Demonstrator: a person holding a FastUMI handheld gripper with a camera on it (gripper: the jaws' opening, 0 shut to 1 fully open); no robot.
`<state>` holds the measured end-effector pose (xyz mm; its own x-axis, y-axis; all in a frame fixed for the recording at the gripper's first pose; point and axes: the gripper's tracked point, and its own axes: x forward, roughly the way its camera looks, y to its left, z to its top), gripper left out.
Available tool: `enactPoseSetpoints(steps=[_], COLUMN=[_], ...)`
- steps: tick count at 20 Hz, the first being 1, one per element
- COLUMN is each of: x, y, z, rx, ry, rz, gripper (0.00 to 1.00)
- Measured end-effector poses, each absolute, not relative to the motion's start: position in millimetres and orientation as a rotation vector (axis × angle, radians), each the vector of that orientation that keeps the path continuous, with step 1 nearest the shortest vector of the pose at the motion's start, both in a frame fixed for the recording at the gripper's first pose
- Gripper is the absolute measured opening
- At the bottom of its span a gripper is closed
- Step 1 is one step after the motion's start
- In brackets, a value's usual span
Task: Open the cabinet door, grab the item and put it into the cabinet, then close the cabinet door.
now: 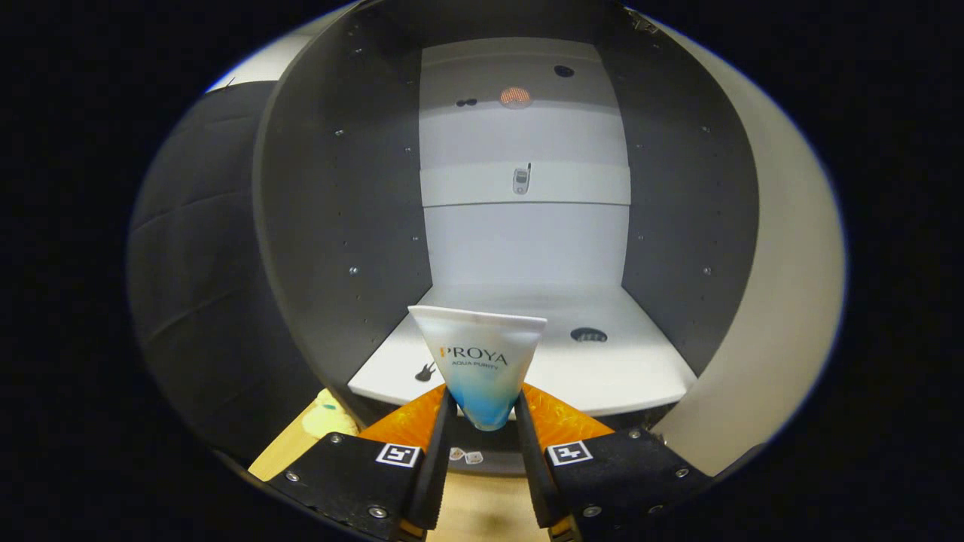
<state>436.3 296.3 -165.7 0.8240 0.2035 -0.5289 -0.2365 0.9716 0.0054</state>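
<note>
I held the tube (482,369) in the claw (483,418), both fingers pressed on its narrow lower end, long axis upright, flat crimped end up. It hung before the open cabinet (339,226), above its white bottom shelf (625,369); wooden worktop (482,512) lay below.

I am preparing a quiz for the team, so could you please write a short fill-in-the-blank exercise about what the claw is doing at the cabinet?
1. The claw is shut on a white and blue ____.
2. The cabinet ahead of the claw has its door ____.
3. The tube is held with its flat sealed end pointing ____.
4. The small round dark thing lies on the cabinet's white ____, beyond the tube.

Missing words: tube; open; up; shelf
</note>
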Motion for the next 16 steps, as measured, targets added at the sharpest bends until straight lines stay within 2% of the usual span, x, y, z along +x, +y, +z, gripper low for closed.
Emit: enactPoseSetpoints(steps=[8,16], x=[506,525], y=[292,294], z=[-192,-199], rx=[-0.036,-0.033], ry=[0.645,0.686], rz=[0.170,0.146], gripper=[0.47,0.49])
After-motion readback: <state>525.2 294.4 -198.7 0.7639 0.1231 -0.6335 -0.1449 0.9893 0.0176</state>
